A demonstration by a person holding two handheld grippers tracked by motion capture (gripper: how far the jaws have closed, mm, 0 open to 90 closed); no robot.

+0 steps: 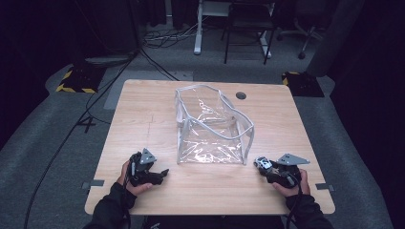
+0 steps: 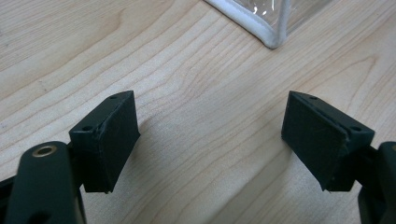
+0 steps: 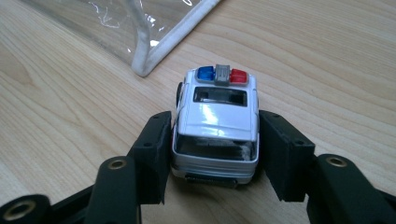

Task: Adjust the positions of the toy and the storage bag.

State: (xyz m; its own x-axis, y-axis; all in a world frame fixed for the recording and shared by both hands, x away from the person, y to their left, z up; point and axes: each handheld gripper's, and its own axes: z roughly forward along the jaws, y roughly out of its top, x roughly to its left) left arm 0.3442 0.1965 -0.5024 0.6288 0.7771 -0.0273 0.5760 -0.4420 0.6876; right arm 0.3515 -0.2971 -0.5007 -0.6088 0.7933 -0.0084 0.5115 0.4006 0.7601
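Note:
A white toy police car [image 3: 217, 100] with a blue and red light bar stands on the wooden table [image 1: 143, 105], rear end toward the camera. My right gripper [image 3: 217, 120] is shut on its sides. In the high view the car [image 1: 261, 163] and the right gripper [image 1: 264, 168] sit near the front right, just off the corner of a clear plastic bag [image 1: 212, 126] with white piping. The bag stands open at mid-table. My left gripper [image 1: 164, 173] rests low at the front left. Its jaws are open over bare wood [image 2: 210, 126], with the bag's corner [image 2: 271, 37] ahead.
A round cable hole [image 1: 241, 95] lies in the table's far right part. Beyond the table the floor holds cables, black-and-yellow striped bases [image 1: 76, 81] and chair and desk legs [image 1: 246, 33]. The table's front edge runs close behind both hands.

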